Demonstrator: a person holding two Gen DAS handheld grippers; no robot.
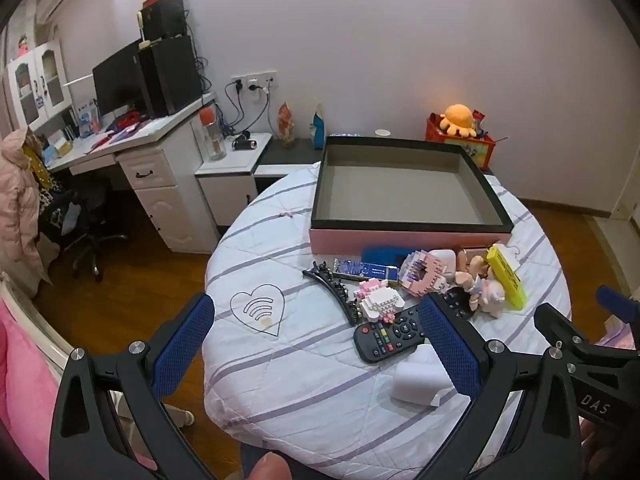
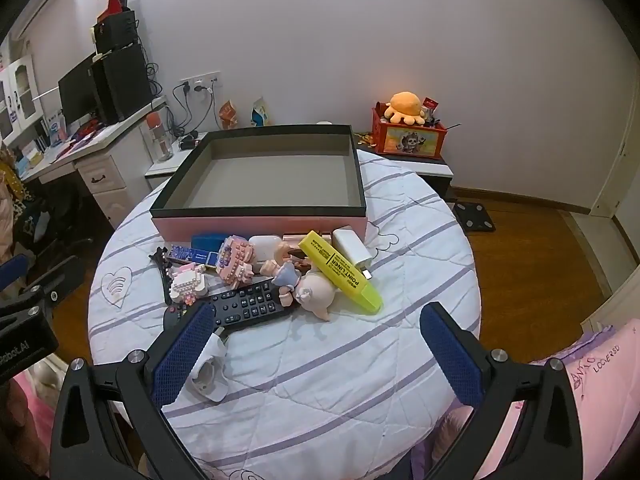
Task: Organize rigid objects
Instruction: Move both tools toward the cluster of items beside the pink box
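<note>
Nothing has been put away yet, as far as both views show. The round worktop [image 2: 400,208], covered in a striped quilted cloth, carries a big pink box [image 2: 276,176] with a black rim at its far side, and its grey inside is bare. Every loose thing lies in a heap on the cloth just in front of the box's near wall, so the whole sorting job seems still to be done.

From largest to smallest in that heap: a black remote control [image 2: 244,304], a yellow highlighter [image 2: 340,272] lying across a pig figurine [image 2: 316,296], two pink brick-built models [image 2: 236,260], a white charger [image 2: 352,248], a blue packet [image 1: 366,269] and a black hair clip [image 1: 332,288]. A white plug adapter [image 1: 416,380] lies apart, nearer the person.

The left gripper [image 1: 320,344] and the right gripper [image 2: 316,344] both hang over the near edge of the worktop, tilted down toward the heap, fingers spread wide with nothing between them.

Writing: the highlighter reads "POINTLINER"; the neighbouring gripper's body shows "DAS" in the left view; pink fabric at the right edge of the right view bears handwriting, roughly "LOCVERSD", not fully legible.
</note>
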